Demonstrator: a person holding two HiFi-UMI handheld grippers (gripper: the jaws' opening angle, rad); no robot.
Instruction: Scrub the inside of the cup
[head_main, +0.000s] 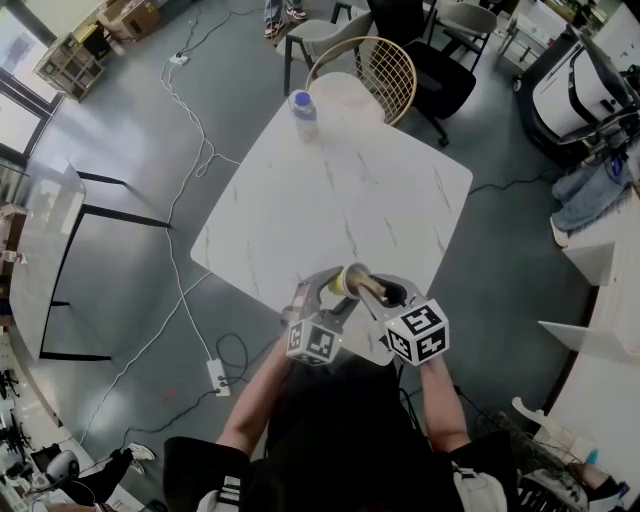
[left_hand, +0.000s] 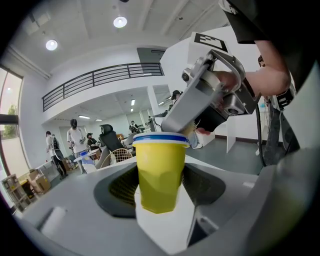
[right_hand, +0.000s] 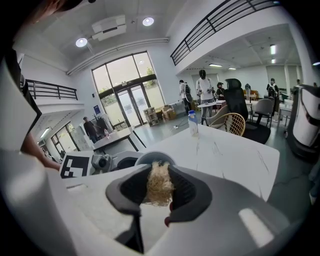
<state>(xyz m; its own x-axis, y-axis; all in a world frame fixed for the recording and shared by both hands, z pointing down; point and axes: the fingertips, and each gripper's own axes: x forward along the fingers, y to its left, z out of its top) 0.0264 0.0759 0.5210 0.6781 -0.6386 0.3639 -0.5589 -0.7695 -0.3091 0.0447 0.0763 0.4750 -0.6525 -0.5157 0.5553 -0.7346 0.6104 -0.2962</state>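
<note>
My left gripper (head_main: 333, 287) is shut on a yellow cup (left_hand: 159, 172) with a blue rim, held upright between its jaws. In the head view the cup (head_main: 350, 279) hangs over the near corner of the white marble table (head_main: 350, 190). My right gripper (head_main: 374, 291) is shut on a tan fibrous scrub pad (right_hand: 159, 184). It reaches down at the cup's mouth from the right, and in the left gripper view its body (left_hand: 200, 100) covers the rim. The cup's rim (right_hand: 154, 158) shows just behind the pad in the right gripper view. Whether the pad is inside the cup I cannot tell.
A clear bottle with a blue cap (head_main: 304, 115) stands at the table's far corner. Behind it is a wicker chair (head_main: 365, 70), then a black office chair (head_main: 430, 60). Cables and a power strip (head_main: 219, 377) lie on the floor to the left.
</note>
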